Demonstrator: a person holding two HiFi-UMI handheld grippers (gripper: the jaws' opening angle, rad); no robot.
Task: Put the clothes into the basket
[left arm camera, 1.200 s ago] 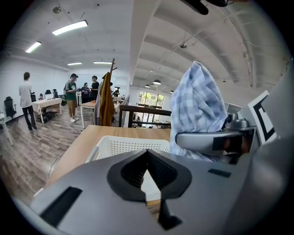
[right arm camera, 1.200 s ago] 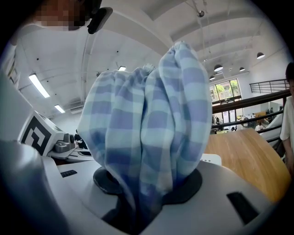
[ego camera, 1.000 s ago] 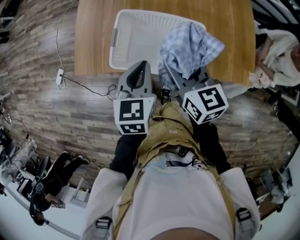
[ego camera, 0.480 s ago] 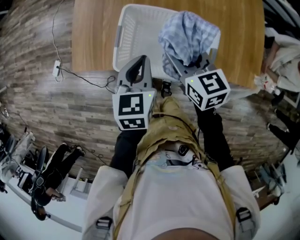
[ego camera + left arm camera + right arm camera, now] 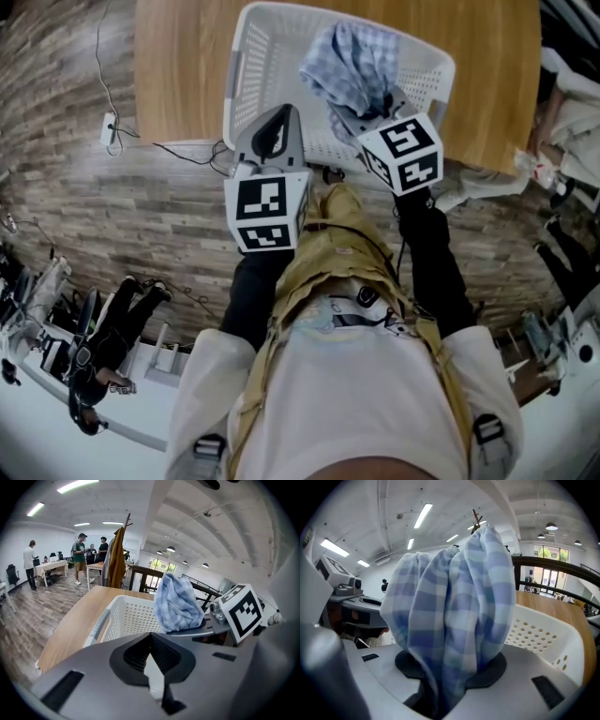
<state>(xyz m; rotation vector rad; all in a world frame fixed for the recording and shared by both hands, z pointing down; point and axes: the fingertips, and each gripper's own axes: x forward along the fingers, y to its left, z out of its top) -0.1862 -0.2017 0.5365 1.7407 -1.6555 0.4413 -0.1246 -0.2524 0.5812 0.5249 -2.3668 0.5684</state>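
Note:
A white perforated basket (image 5: 246, 70) stands on the wooden table (image 5: 178, 75). My right gripper (image 5: 361, 111) is shut on a bunched blue checked cloth (image 5: 352, 61) and holds it over the basket's near right part. In the right gripper view the cloth (image 5: 450, 606) rises out of the jaws and hides most of the scene, with the basket rim (image 5: 543, 634) behind it. My left gripper (image 5: 274, 131) hangs at the basket's near edge, jaws together with nothing in them. The left gripper view shows the basket (image 5: 124, 616) ahead and the cloth (image 5: 176, 604) to its right.
A cable with a plug (image 5: 110, 127) trails over the wood floor left of the table. Pale clothes (image 5: 572, 112) lie at the far right. In the left gripper view, people (image 5: 79, 557) stand far back by tables and a coat rack (image 5: 117, 555).
The right gripper has carried the checked cloth forward, from the basket's near right corner to over its inside. The left gripper has closed in on the basket's near edge.

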